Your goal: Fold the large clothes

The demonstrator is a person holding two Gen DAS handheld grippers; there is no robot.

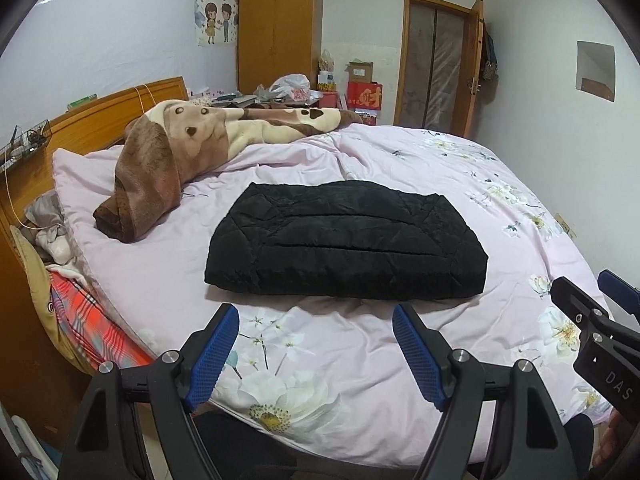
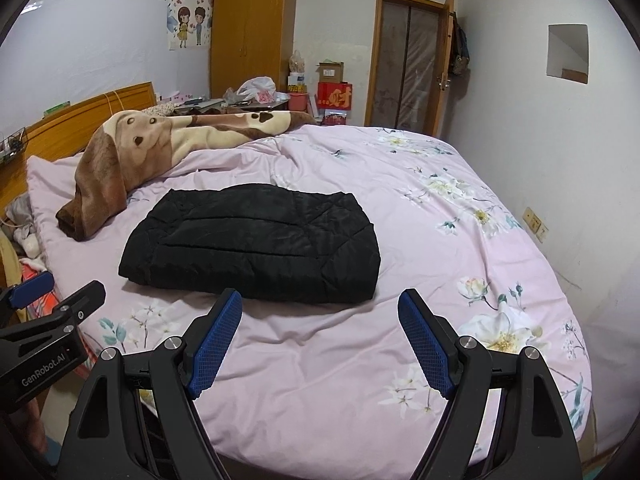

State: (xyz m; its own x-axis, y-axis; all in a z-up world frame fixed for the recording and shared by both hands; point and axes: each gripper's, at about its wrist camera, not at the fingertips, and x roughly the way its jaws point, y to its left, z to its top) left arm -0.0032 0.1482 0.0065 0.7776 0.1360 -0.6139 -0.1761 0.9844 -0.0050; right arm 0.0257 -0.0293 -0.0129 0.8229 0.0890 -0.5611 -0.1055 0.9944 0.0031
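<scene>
Right wrist view alone shows wall sockets [image 2: 536, 224]; both tongs [image 1: 314, 354] [image 2: 320, 342] gape empty before the folded black jacket [image 1: 344, 240]

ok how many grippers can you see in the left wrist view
2. The left gripper fills the bottom foreground, jaws open over the duvet. The right gripper pokes in at the right edge.

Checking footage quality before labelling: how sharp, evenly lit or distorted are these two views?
Left wrist view: sharp, soft even light, black folded jacket shows little detail, fisheye bends the bed, dark corners. Right wrist view: same, the jacket casts a faint shadow.
</scene>
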